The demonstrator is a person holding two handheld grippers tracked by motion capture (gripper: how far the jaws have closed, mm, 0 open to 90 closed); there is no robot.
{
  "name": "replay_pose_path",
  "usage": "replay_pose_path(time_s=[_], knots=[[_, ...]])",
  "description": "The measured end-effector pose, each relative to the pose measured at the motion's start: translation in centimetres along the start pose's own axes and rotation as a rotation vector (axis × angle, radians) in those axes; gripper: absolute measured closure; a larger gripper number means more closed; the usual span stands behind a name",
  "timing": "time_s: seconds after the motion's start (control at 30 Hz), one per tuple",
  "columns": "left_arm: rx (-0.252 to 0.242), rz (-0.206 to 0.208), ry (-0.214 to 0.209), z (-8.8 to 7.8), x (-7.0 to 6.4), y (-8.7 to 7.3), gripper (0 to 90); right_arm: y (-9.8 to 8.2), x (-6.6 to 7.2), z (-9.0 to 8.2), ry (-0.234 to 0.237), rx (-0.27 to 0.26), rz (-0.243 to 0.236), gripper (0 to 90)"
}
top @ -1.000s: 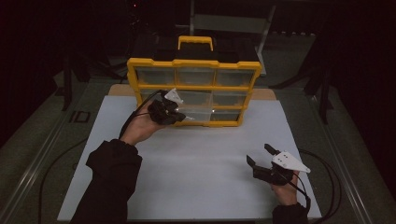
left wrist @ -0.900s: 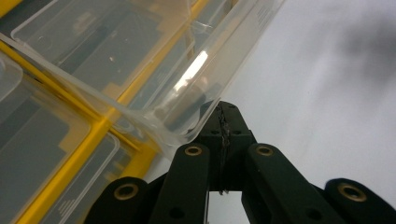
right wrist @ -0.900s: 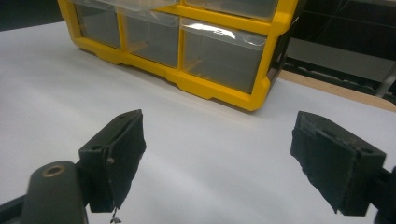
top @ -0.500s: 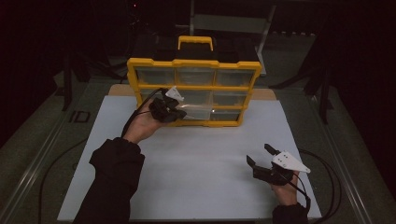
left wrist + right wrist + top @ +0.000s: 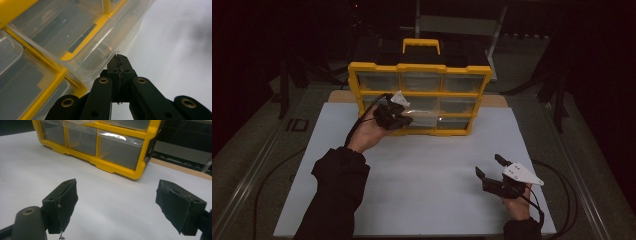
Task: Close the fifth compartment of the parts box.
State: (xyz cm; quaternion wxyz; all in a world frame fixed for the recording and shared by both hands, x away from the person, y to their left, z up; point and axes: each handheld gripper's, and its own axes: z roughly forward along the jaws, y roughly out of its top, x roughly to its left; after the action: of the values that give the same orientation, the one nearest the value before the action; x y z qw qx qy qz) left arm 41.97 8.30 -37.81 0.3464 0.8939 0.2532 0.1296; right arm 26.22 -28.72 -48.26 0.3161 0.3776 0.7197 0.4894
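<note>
The left gripper (image 5: 404, 120), black and held in the person's left hand (image 5: 368, 134), has its two jaws pressed tightly together. In the left gripper view its closed tips (image 5: 119, 62) sit right at the lower front lip of a clear plastic drawer (image 5: 100, 47), which stands pulled a little out of its frame; whether the lip is pinched between the tips cannot be told. The drawer belongs to a yellow plastic organiser cabinet (image 5: 419, 68) with rows of see-through drawers and a yellow carry handle (image 5: 421, 45) on top. From above, this gripper rests against the cabinet's lower rows, left of centre.

The right gripper (image 5: 493, 167), with a grey three-cornered plate on top, sits well apart near the table's front right, jaws spread wide with nothing between them. Its own view looks across to the cabinet's bottom corner (image 5: 140, 173).

Everything stands on a white tabletop (image 5: 427, 180). The room around it is dark.
</note>
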Motion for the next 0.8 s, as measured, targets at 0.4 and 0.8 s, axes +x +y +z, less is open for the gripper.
replay_pose_path(time_s=[0.4,0.8], knots=[[-0.009,-0.013,0.021,0.45,0.15,0.19,90.0,-0.01,0.04,0.03,0.001,0.002,0.001,17.6],[-0.013,-0.021,0.048,0.93,0.32,0.72,90.0,-0.03,0.01,0.05,0.001,0.003,0.002,17.6]])
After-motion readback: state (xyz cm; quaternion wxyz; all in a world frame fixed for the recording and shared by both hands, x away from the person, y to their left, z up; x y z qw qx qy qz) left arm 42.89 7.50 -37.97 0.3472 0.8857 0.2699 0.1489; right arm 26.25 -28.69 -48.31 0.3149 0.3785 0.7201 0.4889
